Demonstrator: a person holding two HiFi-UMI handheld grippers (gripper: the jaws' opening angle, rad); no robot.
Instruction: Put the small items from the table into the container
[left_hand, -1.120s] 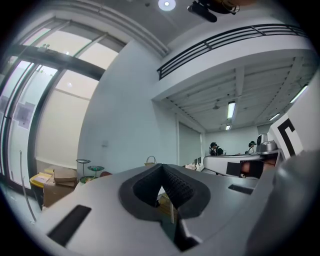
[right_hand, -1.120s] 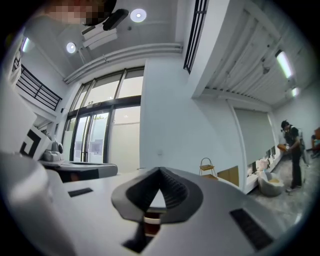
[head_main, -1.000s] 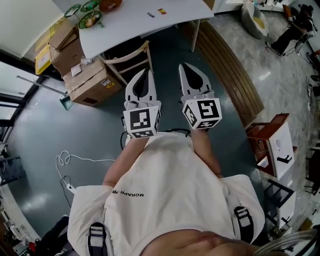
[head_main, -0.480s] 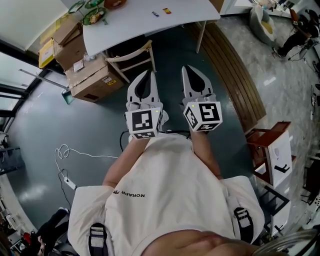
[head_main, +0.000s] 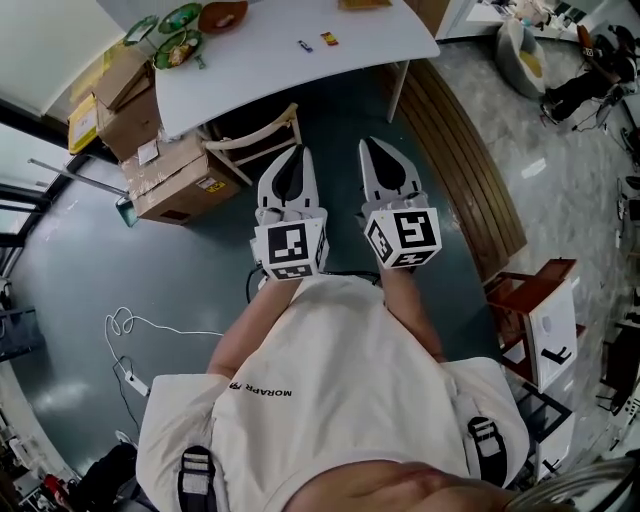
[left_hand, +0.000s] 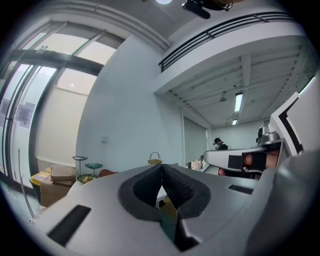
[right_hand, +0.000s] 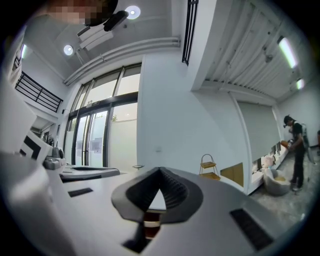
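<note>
The white table (head_main: 260, 50) stands ahead at the top of the head view. Two small items lie on it: a dark one (head_main: 305, 45) and a red-yellow one (head_main: 327, 39). A yellow wire basket (left_hand: 154, 160) shows past the jaws in the left gripper view. My left gripper (head_main: 297, 151) and right gripper (head_main: 367, 144) are held side by side in front of my chest, pointing level at the table and short of it. Both are shut with nothing between the jaws. Seen from its own camera, each gripper has its tips touching: left (left_hand: 161, 166), right (right_hand: 160, 170).
Green and brown bowls (head_main: 180, 18) sit at the table's far left. A wooden chair (head_main: 258, 133) is tucked under the table straight ahead. Cardboard boxes (head_main: 165, 170) stand at the left, a slatted wooden bench (head_main: 460, 140) at the right. A white cable (head_main: 150, 325) lies on the floor.
The table has come nearer and lower in the head view as I moved toward it with both grippers. Both grippers stay shut and side by side.
</note>
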